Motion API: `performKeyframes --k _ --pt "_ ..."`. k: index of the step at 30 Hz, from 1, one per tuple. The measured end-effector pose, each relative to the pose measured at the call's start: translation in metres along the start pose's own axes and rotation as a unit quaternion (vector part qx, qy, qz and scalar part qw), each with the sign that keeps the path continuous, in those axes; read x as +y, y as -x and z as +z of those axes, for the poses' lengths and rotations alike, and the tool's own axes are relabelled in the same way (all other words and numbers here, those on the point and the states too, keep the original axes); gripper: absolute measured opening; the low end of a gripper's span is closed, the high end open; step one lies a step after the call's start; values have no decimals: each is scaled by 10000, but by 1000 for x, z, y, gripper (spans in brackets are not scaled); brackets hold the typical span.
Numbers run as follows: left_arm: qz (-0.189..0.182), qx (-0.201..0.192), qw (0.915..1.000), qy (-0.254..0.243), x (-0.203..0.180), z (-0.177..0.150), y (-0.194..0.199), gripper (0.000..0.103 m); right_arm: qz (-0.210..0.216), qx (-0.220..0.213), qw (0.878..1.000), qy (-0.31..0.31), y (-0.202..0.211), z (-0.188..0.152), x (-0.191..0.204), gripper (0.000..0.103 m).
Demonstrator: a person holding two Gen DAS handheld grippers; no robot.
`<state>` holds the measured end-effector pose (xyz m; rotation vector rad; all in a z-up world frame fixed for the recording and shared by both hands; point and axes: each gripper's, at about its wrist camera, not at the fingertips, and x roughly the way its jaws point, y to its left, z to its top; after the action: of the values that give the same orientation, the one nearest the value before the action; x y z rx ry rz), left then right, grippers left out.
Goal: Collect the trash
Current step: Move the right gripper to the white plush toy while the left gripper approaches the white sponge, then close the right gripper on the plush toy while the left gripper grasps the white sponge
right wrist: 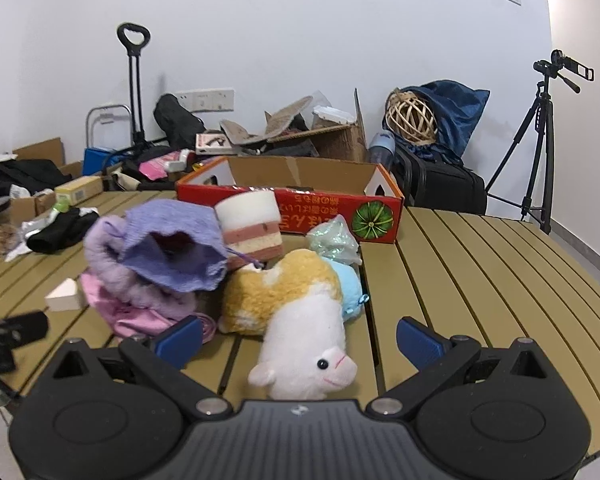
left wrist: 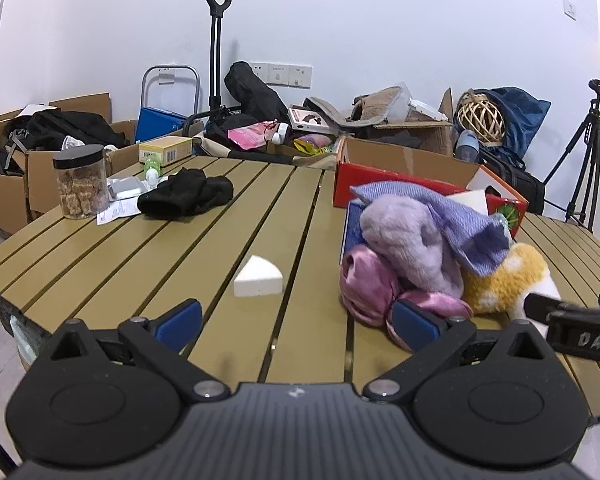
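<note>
My left gripper (left wrist: 298, 320) is open and empty above the slatted table (left wrist: 180, 264). A white foam wedge (left wrist: 259, 277) lies just ahead of it. My right gripper (right wrist: 299, 340) is open and empty, with the white and orange plush toy (right wrist: 300, 320) lying between its fingers. A heap of purple and pink cloth (right wrist: 160, 264) lies left of the plush, and it also shows in the left wrist view (left wrist: 412, 256). A crumpled clear plastic bag (right wrist: 334, 240) and a pink and white sponge (right wrist: 250, 226) sit in front of the red cardboard box (right wrist: 300, 200).
A black cloth (left wrist: 186, 198), a jar of brown cubes (left wrist: 82, 182), a foil pack and papers (left wrist: 120, 200) lie at the table's far left. Cardboard boxes, bags, a trolley handle (left wrist: 216, 40) and a tripod (right wrist: 540, 140) stand behind the table.
</note>
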<state>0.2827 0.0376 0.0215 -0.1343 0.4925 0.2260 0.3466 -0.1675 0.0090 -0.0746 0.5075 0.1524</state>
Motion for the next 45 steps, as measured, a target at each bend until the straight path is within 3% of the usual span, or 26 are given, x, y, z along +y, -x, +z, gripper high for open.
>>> performKeyframes --k 12,20,22,26,27,38,45 --pt "149 47 9999 -38 3 1 -23 103 -267 311 9990 162 -50 -6 0 102" --pt "155 31 9999 -31 8 0 -22 103 -218 325 9992 -24 -63 -10 -4 90" --pt "159 38 9999 -21 10 0 -22 103 -156 290 9994 -124 -64 -11 -6 78" --pt "183 29 9998 -7 12 0 -21 103 6 362 9991 -214 -69 -11 -8 67" --pt "188 27 9998 0 13 0 -21 103 49 381 9991 -206 -70 -12 -8 57" --pt "281 40 9996 -28 21 2 -26 103 298 253 9978 -542 -61 -18 -18 49" --pt "318 71 9994 -131 27 5 -36 103 249 -182 9962 -818 -42 -17 -36 48"
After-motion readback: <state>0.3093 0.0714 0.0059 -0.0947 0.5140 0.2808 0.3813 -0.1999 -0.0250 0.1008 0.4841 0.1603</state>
